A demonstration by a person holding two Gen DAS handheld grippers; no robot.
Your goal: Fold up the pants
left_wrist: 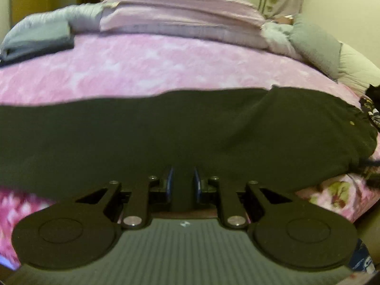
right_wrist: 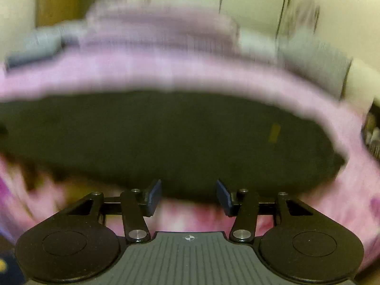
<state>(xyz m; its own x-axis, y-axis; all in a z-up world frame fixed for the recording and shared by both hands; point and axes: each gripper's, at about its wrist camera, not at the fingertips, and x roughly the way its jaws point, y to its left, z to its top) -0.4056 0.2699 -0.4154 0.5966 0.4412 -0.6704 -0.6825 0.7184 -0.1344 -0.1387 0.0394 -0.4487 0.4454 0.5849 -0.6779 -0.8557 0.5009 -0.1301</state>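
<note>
The dark pants [left_wrist: 180, 128] lie spread across the near part of the bed [left_wrist: 142, 66], over its pink patterned cover, with their waist end and a small brass button toward the right. The left claw [left_wrist: 183, 185] has its blue pads drawn close together with dark cloth running between them, so it appears to be pinching the near edge of the pants, which drape upward into it. The right claw [right_wrist: 188, 196] stands about half open at the near hem with nothing between its pads; only pink cover shows in the gap. The main risk, as I judge it, is a lopsided fold: with one side gripped and the other free, carrying the edge over would drag the cloth askew or bunch it, and a thin pinch on the left could slip. The right claw could also close on the bed cover along with the hem. The right wrist view is badly smeared, so the hem line and the yellowish mark on the pants there are hard to read. The left end of the pants runs out of frame, and how many layers the left claw holds is hidden. Folded pink bedding [left_wrist: 180, 21] sits far back.
</note>
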